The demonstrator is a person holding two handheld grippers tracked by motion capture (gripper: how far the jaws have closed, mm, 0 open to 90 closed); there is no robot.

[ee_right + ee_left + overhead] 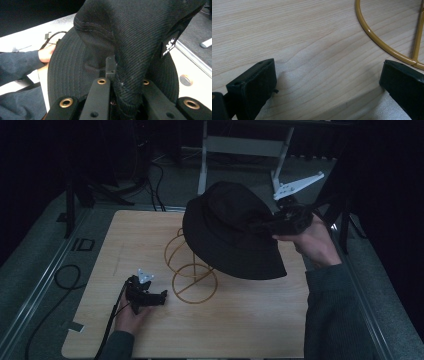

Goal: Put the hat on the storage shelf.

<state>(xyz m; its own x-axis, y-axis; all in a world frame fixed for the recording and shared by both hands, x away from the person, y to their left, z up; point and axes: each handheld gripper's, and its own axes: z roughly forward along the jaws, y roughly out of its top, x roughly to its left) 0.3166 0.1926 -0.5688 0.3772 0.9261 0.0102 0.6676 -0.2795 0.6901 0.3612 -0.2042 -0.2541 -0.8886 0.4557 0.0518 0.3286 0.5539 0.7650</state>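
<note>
A black bucket hat [230,230] hangs in the air over a gold wire stand [192,270] at the middle of the wooden table [250,320]. My right gripper [287,220] holds it from the right, shut on a fold of the crown [125,37]. In the right gripper view the cloth is pinched between the jaws of the right gripper [117,82], and a small white-on-black label [169,45] shows on the hat. My left gripper [157,297] rests low on the table just left of the stand's ring base [382,45]. The left gripper [327,85] is open, with bare wood between its jaws.
A white metal frame [240,145] stands on the floor behind the table. Black cables [65,275] lie on the floor at the left, and a small piece of tape [75,325] sits at the table's near left corner. The person's right sleeve [330,315] covers the table's right edge.
</note>
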